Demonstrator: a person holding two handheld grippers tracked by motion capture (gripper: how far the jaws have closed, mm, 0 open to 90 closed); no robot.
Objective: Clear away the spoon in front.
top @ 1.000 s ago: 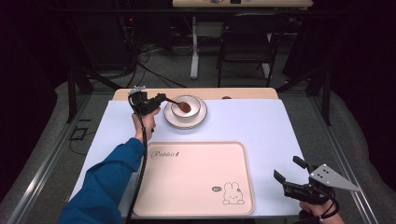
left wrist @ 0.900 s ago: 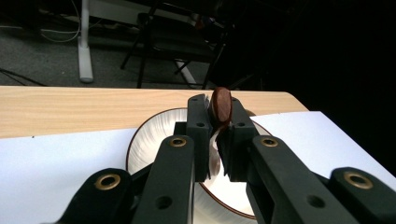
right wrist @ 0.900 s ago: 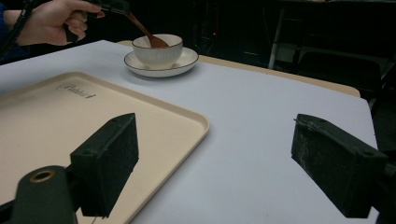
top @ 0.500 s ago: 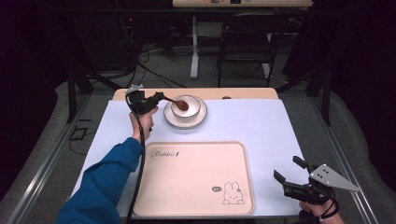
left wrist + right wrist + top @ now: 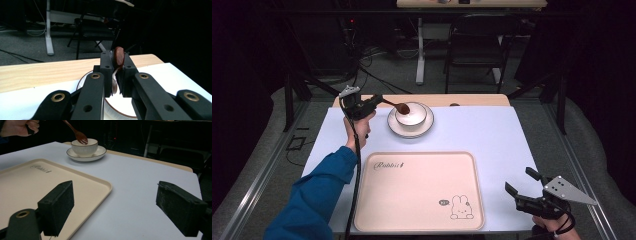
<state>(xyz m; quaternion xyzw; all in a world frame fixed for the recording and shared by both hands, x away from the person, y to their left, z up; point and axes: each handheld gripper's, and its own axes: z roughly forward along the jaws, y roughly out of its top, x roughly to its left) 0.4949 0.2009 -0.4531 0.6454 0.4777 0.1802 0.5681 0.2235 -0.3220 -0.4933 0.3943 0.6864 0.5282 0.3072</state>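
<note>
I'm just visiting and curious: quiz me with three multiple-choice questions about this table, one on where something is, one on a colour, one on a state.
1. Where is the bowl?
A. on the tray
B. on a saucer
C. on the floor

2. What colour is the spoon?
A. brown
B. green
C. white

3. How do the right gripper's jaws stand?
A. shut on the spoon
B. shut on the tray
C. open, holding nothing

Answers:
1. B: the bowl sits on a saucer beyond the tray.
2. A: the spoon, pinched in the left gripper, is brown wood, its head at the bowl's rim.
3. C: the right gripper has its jaws wide apart with only bare table between them.
</note>
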